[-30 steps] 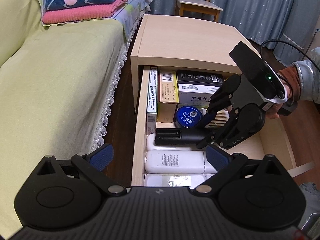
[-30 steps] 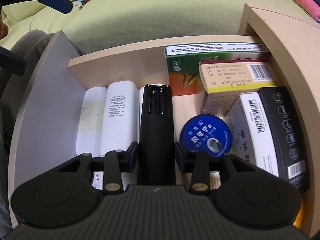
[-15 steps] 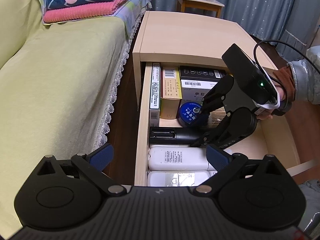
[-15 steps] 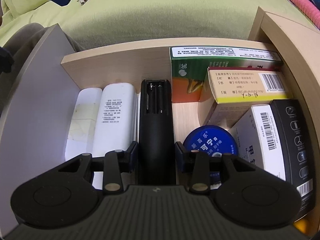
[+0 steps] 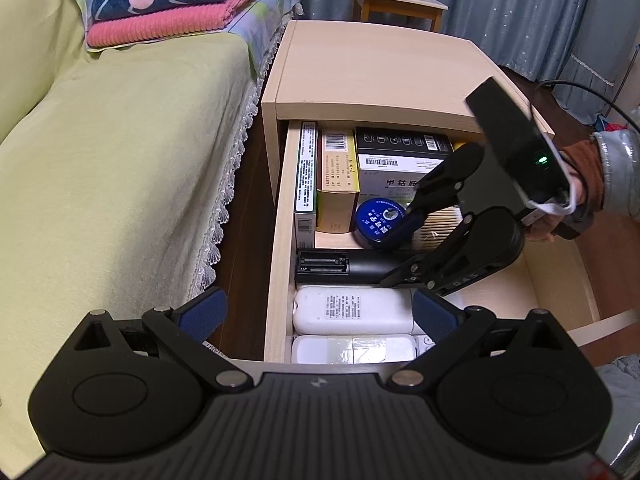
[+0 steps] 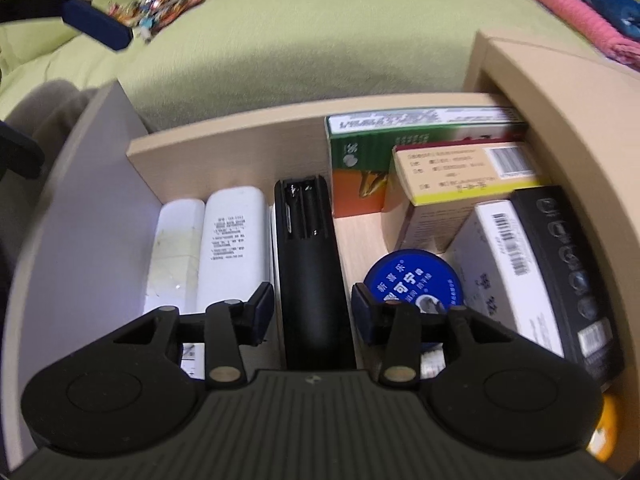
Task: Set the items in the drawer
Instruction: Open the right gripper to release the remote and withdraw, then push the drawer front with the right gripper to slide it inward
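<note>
Seemingly a black remote is being settled into the open drawer, seen from the left wrist: it lies crosswise, battery bay up and its cover missing, between a white remote toward the drawer front and a blue tin and upright boxes toward the back. The right gripper reaches in over the remote's far end, its fingers either side of it. The left gripper hangs above the drawer front, jaws wide apart and holding nothing. From the right wrist, the black remote runs straight out between the right gripper's pads, with a thin gap showing at each side, so the jaws look slightly parted and free of it, though blur leaves that uncertain. Two white remotes lie packed against its left, and the blue tin sits just right of the right pad. The remote rests in the drawer as the task wants; if it was just let go, the gripper should lift straight up. Room is tight: the tin, the boxes and the cabinet's top edge crowd the right, and the drawer's side wall closes the far end.
</note>
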